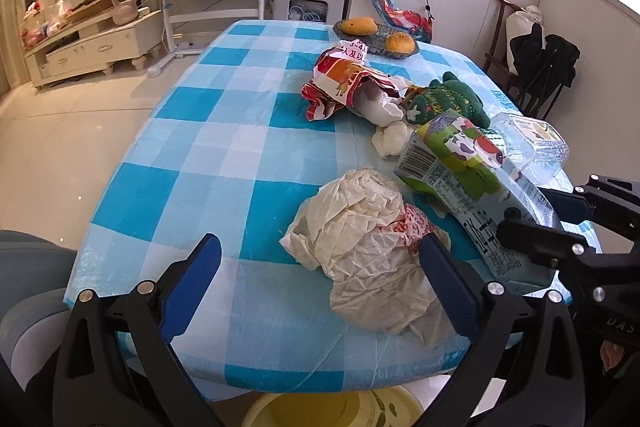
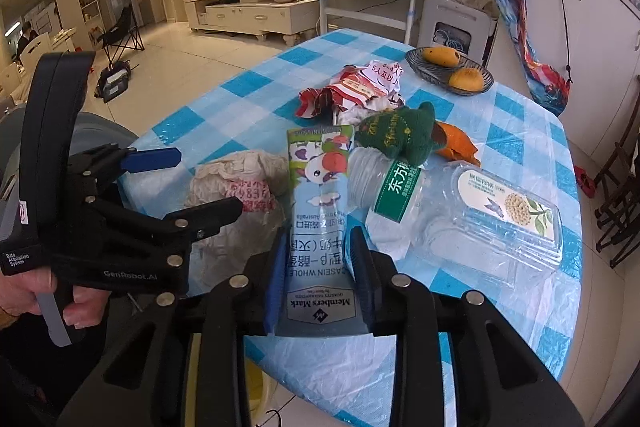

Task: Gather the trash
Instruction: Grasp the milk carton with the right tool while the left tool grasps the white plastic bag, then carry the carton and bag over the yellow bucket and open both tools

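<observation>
At the near left of the checked surface (image 1: 168, 155) the left tongs (image 1: 320, 259) stand wide open, one pad over bare cloth and the other touching the near right side of the crumpled paper wrapper (image 1: 360, 239), which is not yet held; it lies at the near edge with a yellow bin (image 1: 312, 411) partly visible on the floor below that edge. Just right of the wrapper lies the milk carton (image 2: 320, 211), flat with its base toward the near edge, and the right tongs (image 2: 316, 267) are closed on its near end, both blue pads pressed against its sides. Further right are a squashed water bottle (image 2: 394, 201) and a clear plastic box (image 2: 508, 223), with a green plush toy (image 2: 400, 133) and a torn red-and-white bag (image 2: 352, 91) beyond, and a fruit basket (image 2: 448, 75) at the far right. The step in hand looks like picking up the carton while the left side lines up on the wrapper. Next, the carton probably needs lifting clear of the bottle it touches and carrying over the near edge to the bin, and the left tongs need to shift right to straddle the wrapper before closing
</observation>
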`<state>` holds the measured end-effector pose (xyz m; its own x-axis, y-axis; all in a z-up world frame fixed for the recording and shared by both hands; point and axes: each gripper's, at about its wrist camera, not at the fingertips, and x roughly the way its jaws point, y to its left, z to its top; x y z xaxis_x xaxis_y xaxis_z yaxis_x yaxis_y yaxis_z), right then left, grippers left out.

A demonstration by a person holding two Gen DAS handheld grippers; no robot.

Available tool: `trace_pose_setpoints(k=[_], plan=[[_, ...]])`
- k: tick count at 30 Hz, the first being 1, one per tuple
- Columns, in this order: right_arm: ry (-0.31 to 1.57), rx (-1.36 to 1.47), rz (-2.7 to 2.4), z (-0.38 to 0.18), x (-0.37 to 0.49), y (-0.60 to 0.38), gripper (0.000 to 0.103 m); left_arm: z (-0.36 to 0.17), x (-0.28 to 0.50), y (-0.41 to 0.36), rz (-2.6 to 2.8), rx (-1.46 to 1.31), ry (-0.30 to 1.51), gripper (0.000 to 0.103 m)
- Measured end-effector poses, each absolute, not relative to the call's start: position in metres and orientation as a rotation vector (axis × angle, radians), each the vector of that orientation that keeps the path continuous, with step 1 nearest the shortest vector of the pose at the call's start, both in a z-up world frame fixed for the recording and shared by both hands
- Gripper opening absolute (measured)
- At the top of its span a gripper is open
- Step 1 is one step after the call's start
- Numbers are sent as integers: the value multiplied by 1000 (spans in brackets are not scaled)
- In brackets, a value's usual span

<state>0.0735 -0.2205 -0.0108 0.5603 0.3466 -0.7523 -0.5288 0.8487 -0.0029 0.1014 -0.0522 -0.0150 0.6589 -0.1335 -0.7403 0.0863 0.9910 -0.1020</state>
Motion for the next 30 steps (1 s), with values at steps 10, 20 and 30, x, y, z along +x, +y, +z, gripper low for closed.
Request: trace_pose_setpoints(k=[10,20,30], plan=[[814,-269,504,-21,72,-219,39,-14,111,-47,-245,-139,848,34],[747,-91,599,9,56,-223,31,7,77,-13,-262,-214,786,30],[782,-201,549,-3,48,-213,27,3,50,3,-220,-204,808,30]])
